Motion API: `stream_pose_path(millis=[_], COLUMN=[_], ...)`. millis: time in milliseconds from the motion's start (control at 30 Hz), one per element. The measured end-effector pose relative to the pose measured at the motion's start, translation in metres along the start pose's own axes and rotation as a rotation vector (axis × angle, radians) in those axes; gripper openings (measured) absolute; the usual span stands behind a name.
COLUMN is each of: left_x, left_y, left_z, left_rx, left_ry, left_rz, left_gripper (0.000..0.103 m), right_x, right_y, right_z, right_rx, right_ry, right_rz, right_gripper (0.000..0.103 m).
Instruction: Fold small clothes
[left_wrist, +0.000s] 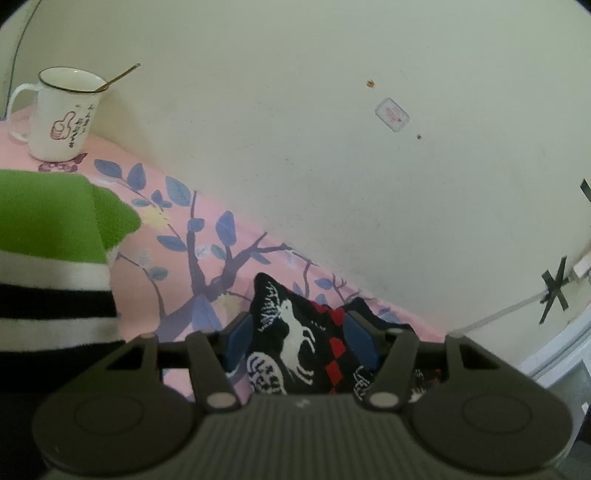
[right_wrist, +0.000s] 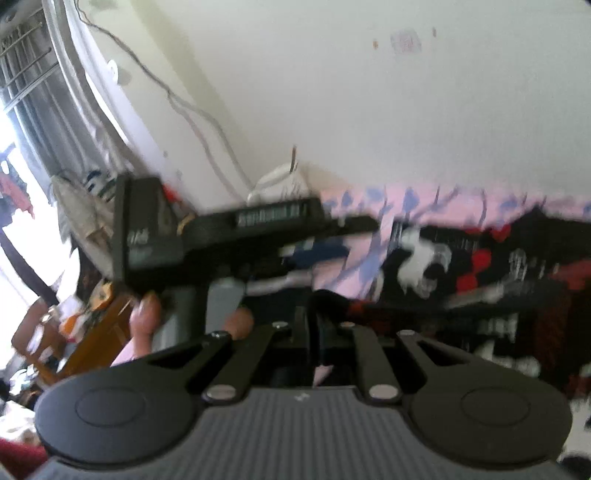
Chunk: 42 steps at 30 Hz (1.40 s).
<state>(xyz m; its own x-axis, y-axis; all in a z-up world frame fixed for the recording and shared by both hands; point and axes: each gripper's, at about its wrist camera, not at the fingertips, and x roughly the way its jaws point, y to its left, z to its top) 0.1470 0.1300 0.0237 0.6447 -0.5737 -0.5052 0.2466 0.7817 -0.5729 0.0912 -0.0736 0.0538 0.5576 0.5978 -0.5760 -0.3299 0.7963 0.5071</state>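
Note:
A small black knit garment (left_wrist: 295, 343) with white deer and red diamonds lies on the pink floral cloth (left_wrist: 192, 229). My left gripper (left_wrist: 295, 328) has its blue pads on either side of a raised fold of this garment. In the blurred right wrist view the same garment (right_wrist: 480, 258) spreads to the right, and my right gripper (right_wrist: 325, 325) is shut on a dark edge of it. The left gripper (right_wrist: 295, 236) shows there too, held by a hand (right_wrist: 147, 317).
A white mug (left_wrist: 61, 114) with a spoon stands at the back left by the wall. A folded green, white and black striped garment (left_wrist: 51, 251) lies at the left. The wall (left_wrist: 369, 147) runs close behind. A window and clutter (right_wrist: 55, 221) lie at the left.

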Motion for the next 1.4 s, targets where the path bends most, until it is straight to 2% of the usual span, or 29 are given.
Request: stream_pose_path(millis=[233, 400, 567, 600, 633, 667, 800, 867, 933, 967, 1000, 1033, 1100, 1167, 1267, 1333, 1400], left_x=[0.003, 0.005, 0.011, 0.013, 0.015, 0.019, 0.033, 0.039, 0.039, 0.039, 0.039, 0.041, 0.041, 0.043, 0.044, 0.043, 0.039], left_y=[-0.013, -0.032, -0.061, -0.065, -0.069, -0.072, -0.081, -0.084, -0.086, -0.087, -0.089, -0.091, -0.096, -0.102, -0.109, -0.110, -0.108], left_z=[-0.007, -0.017, -0.037, -0.041, -0.045, -0.048, -0.061, -0.066, -0.072, -0.075, -0.077, -0.081, -0.088, -0.096, -0.105, -0.105, -0.100], left_rx=[0.046, 0.095, 0.190, 0.208, 0.229, 0.252, 0.339, 0.386, 0.427, 0.443, 0.460, 0.483, 0.531, 0.588, 0.655, 0.666, 0.640], left_ry=[0.025, 0.056, 0.098, 0.110, 0.123, 0.137, 0.226, 0.261, 0.280, 0.288, 0.286, 0.280, 0.257, 0.232, 0.210, 0.210, 0.217], left_rz=[-0.013, -0.047, -0.070, -0.072, -0.069, -0.059, -0.031, -0.014, -0.032, -0.041, -0.033, -0.018, 0.006, 0.039, 0.077, 0.086, 0.079], left_gripper=[0.055, 0.055, 0.055, 0.056, 0.056, 0.056, 0.055, 0.055, 0.051, 0.050, 0.050, 0.050, 0.051, 0.052, 0.054, 0.054, 0.054], right_x=[-0.030, -0.069, -0.109, -0.118, -0.126, -0.135, -0.155, -0.147, -0.132, -0.120, -0.108, -0.097, -0.069, -0.056, -0.053, -0.062, -0.080], right_y=[-0.015, -0.016, -0.032, -0.035, -0.038, -0.042, -0.074, -0.089, -0.105, -0.116, -0.125, -0.134, -0.152, -0.164, -0.170, -0.164, -0.150], right_z=[-0.064, -0.095, -0.103, -0.103, -0.101, -0.097, -0.065, -0.042, -0.022, -0.012, -0.004, 0.003, 0.011, 0.014, 0.021, 0.019, 0.007], right_rx=[0.075, 0.102, 0.168, 0.167, 0.171, 0.174, 0.205, 0.202, 0.220, 0.230, 0.225, 0.211, 0.180, 0.150, 0.172, 0.164, 0.174], right_ry=[0.107, 0.066, -0.001, -0.015, -0.028, -0.053, -0.162, -0.178, -0.175, -0.159, -0.144, -0.120, -0.068, -0.096, -0.109, -0.111, -0.141], right_rz=[0.002, -0.040, -0.115, -0.126, -0.143, -0.187, -0.299, -0.361, -0.407, -0.415, -0.442, -0.473, -0.570, -0.599, -0.618, -0.623, -0.593], right_gripper=[0.008, 0.008, 0.012, 0.029, 0.035, 0.052, 0.048, 0.047, 0.047, 0.041, 0.020, 0.011, 0.005, 0.002, 0.003, 0.009, 0.032])
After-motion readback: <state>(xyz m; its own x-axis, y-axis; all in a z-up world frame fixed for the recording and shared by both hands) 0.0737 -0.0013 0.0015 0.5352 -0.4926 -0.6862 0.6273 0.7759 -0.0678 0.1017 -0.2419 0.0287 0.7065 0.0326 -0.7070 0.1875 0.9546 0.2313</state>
